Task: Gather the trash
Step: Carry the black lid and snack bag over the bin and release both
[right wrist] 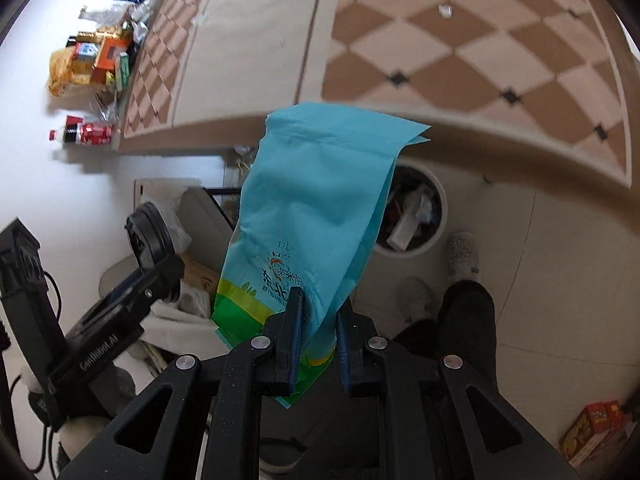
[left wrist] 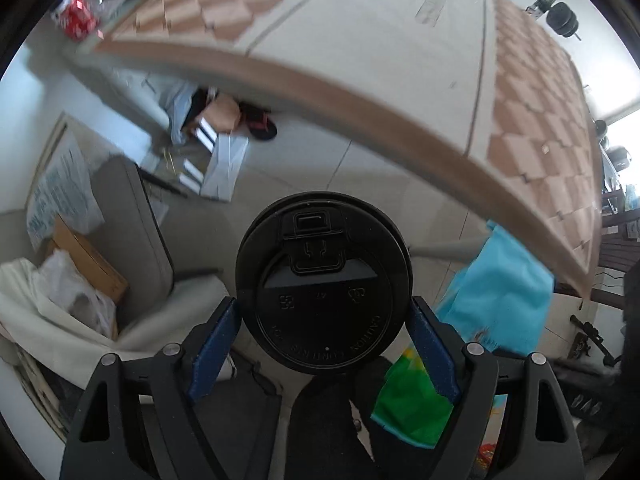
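Observation:
My left gripper (left wrist: 324, 312) is shut on a cup with a black plastic lid (left wrist: 323, 280), lid facing the camera, held above the floor beside the table. It also shows in the right wrist view (right wrist: 150, 240), at the left. My right gripper (right wrist: 320, 312) is shut on the lower part of a light-blue and green snack bag (right wrist: 316, 208), which stands up between the blue pads. The bag also shows in the left wrist view (left wrist: 496, 292). A white round trash bin (right wrist: 416, 216) with rubbish in it stands on the floor behind the bag, partly hidden.
The checkered table (right wrist: 440, 52) curves across the upper view, with packets and boxes (right wrist: 96, 60) at its far end and a cola bottle (right wrist: 86, 135). A grey chair (left wrist: 132, 220) holds bags and a cardboard box. A red-orange box (right wrist: 592, 428) lies on the floor.

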Demonstrator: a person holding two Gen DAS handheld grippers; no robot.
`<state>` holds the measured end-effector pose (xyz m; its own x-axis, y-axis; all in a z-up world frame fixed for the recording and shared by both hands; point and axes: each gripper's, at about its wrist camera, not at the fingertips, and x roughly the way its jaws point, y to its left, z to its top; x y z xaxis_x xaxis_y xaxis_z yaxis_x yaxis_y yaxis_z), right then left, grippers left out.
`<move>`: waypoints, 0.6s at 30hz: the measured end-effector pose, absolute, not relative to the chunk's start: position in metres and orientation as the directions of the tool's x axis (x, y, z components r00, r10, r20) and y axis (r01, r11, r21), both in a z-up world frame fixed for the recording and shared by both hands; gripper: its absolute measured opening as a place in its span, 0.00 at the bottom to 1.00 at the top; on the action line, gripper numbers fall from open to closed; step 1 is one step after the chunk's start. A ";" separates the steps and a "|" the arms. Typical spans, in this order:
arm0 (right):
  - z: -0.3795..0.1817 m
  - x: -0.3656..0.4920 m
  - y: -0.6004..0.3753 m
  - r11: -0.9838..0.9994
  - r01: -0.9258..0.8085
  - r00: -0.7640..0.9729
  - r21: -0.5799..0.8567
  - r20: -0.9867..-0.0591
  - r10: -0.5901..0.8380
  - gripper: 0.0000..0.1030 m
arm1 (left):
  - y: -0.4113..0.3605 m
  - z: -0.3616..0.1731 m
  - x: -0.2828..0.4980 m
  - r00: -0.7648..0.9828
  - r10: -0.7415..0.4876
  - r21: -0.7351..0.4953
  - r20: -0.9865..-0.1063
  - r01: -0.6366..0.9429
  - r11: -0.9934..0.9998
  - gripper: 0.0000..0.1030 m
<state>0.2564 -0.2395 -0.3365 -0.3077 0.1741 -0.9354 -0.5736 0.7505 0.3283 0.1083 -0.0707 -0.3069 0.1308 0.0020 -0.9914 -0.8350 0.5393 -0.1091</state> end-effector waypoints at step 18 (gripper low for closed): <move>-0.709 0.317 -0.251 0.859 -0.485 -0.353 0.166 -0.936 -0.018 0.16 | -0.028 -0.670 0.180 0.120 -0.430 -0.324 -0.895 -0.837 0.440 0.85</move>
<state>0.3169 -0.2506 -0.7088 -0.3528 -0.0182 -0.9355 -0.4846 0.8588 0.1660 0.1798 -0.0279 -0.6701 0.1204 -0.4299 -0.8948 -0.8372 0.4405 -0.3243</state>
